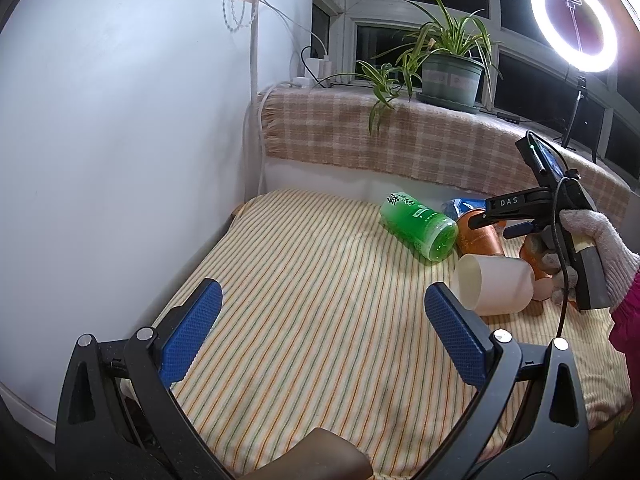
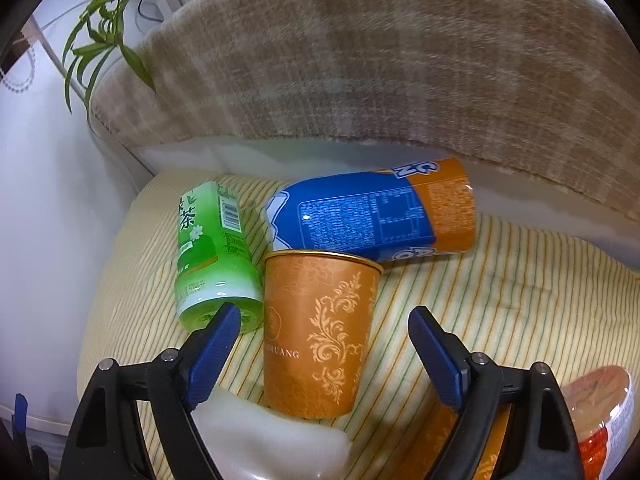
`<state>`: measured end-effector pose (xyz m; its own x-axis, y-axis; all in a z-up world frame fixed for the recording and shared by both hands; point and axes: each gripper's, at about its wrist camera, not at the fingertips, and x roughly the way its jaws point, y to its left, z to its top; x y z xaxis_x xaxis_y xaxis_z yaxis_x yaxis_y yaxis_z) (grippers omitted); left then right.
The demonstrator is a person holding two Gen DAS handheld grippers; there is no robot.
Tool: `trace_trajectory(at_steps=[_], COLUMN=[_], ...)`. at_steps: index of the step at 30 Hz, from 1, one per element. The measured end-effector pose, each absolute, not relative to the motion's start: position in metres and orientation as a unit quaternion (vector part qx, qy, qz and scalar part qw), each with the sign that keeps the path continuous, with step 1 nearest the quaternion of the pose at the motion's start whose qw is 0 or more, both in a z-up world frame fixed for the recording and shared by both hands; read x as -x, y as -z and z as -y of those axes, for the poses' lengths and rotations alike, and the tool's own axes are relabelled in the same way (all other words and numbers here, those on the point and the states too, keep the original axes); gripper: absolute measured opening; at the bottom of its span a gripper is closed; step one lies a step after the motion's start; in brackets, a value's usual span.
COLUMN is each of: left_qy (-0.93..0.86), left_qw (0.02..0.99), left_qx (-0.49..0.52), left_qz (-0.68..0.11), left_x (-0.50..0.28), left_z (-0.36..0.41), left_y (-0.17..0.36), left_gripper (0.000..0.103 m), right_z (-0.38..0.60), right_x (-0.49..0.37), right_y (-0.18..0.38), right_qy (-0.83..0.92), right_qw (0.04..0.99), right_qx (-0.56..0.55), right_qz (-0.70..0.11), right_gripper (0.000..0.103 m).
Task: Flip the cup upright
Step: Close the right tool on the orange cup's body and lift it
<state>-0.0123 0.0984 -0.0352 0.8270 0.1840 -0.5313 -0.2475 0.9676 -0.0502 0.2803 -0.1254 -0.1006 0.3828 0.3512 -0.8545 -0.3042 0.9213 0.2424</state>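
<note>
An orange paper cup with gold scrollwork [image 2: 320,336] lies on its side on the striped cloth [image 2: 500,280], mouth toward the far wall; it also shows in the left wrist view [image 1: 478,236]. My right gripper [image 2: 324,334] is open, its blue pads on either side of the cup, not touching it. A white cup [image 1: 494,285] lies on its side near the right gripper [image 1: 492,222]; its edge shows low in the right wrist view [image 2: 272,436]. My left gripper [image 1: 320,320] is open and empty over bare cloth, left of the white cup.
A green tea bottle [image 2: 216,252] and a blue-and-orange canister [image 2: 372,212] lie beside the orange cup. An orange-lidded container [image 2: 600,412] sits at the right. A checked blanket [image 1: 400,136] covers the ledge behind, with a potted plant [image 1: 450,76] and a ring light [image 1: 574,22]. A white wall [image 1: 120,140] stands left.
</note>
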Motion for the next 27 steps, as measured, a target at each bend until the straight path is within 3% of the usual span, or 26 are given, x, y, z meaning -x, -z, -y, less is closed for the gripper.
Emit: trace_trajectory(at_steps=[9, 13, 27], left_qy=[-0.113, -0.113, -0.11], left_qw=[0.954, 0.954, 0.955], left_qx=[0.059, 0.059, 0.056], left_qz=[-0.272, -0.271, -0.268], left_x=[0.012, 0.012, 0.013], left_z=[-0.099, -0.1, -0.097], left_y=[0.035, 0.035, 0.03], left_gripper=[0.103, 0.103, 0.103], right_z=[0.111, 0.109, 0.121], right_x=[-0.288, -0.29, -0.278], right_y=[0.113, 0.117, 0.093], right_qy=[-0.199, -0.199, -0.199], right_qw=[0.82, 0.816, 0.84], right_qx=[-0.011, -0.012, -0.011], right_qz=[-0.536, -0.543, -0.504], right_gripper=[0.08, 0.066, 0.065])
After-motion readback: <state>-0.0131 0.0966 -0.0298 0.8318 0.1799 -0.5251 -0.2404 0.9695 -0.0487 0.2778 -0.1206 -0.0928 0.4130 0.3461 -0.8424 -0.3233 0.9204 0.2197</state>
